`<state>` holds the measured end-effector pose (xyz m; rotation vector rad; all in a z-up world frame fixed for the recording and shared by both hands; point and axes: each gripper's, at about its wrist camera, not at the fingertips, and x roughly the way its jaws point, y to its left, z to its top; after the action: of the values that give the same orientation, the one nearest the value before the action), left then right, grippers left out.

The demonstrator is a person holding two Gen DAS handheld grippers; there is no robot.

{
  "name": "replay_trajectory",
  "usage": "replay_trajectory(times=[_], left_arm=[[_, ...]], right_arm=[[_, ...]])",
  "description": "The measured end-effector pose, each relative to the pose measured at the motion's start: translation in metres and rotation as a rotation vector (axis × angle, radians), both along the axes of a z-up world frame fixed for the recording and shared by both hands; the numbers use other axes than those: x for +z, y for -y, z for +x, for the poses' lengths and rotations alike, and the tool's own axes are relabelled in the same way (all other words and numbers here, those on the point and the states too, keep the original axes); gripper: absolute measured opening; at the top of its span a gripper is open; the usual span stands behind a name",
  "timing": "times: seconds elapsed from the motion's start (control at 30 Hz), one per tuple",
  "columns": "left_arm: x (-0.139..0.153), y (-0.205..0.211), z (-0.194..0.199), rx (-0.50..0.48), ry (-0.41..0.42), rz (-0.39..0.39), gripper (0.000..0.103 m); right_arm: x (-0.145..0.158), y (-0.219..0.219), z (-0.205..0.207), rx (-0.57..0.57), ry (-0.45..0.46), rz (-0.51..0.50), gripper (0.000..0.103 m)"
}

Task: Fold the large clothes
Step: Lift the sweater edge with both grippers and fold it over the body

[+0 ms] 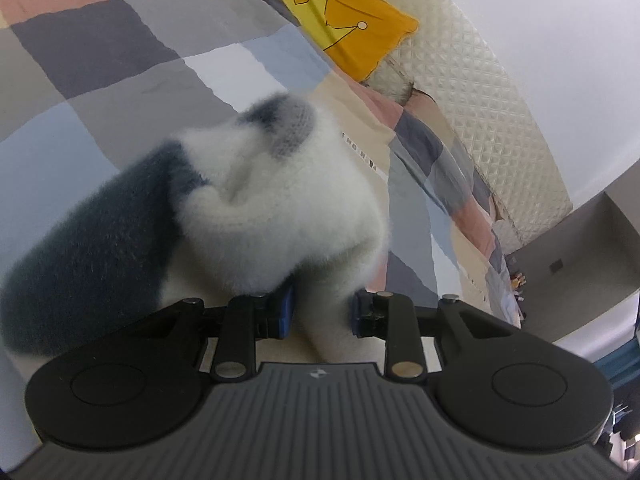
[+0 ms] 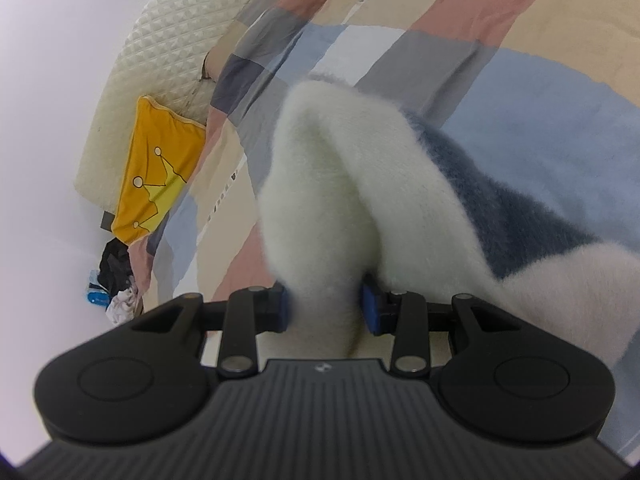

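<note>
A fluffy white and dark blue sweater (image 1: 276,204) hangs bunched in front of the left wrist camera. My left gripper (image 1: 322,312) is shut on a thick fold of its white fabric, which fills the gap between the blue pads (image 1: 286,310). In the right wrist view the same sweater (image 2: 332,184) rises as a white ridge with a blue band to its right. My right gripper (image 2: 326,308) is shut on that white fold, blue pads (image 2: 370,304) pressing both sides. The fingertips are buried in the fleece.
Below lies a bed with a patchwork cover (image 1: 120,52) of pink, grey, blue and beige blocks. A yellow crown pillow (image 1: 348,20) leans on a cream quilted headboard (image 1: 480,92). Dark clothes (image 2: 116,276) are piled on the floor beside the bed (image 2: 400,12).
</note>
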<state>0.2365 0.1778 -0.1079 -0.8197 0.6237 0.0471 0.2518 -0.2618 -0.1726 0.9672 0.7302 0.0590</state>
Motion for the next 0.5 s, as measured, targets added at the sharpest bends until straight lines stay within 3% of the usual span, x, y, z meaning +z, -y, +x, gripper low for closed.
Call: replay_trajectory(times=[0.27, 0.4, 0.5], left_arm=[[0.010, 0.006, -0.006, -0.012, 0.010, 0.033, 0.038], [0.014, 0.004, -0.015, -0.012, 0.034, 0.007, 0.061], [0.023, 0.010, -0.022, -0.022, 0.045, 0.057, 0.068]], right_arm=[[0.002, 0.004, -0.006, 0.011, 0.012, 0.022, 0.042], [0.010, 0.003, -0.012, 0.038, 0.039, 0.008, 0.047], [0.020, 0.001, -0.017, 0.067, 0.071, -0.030, 0.062]])
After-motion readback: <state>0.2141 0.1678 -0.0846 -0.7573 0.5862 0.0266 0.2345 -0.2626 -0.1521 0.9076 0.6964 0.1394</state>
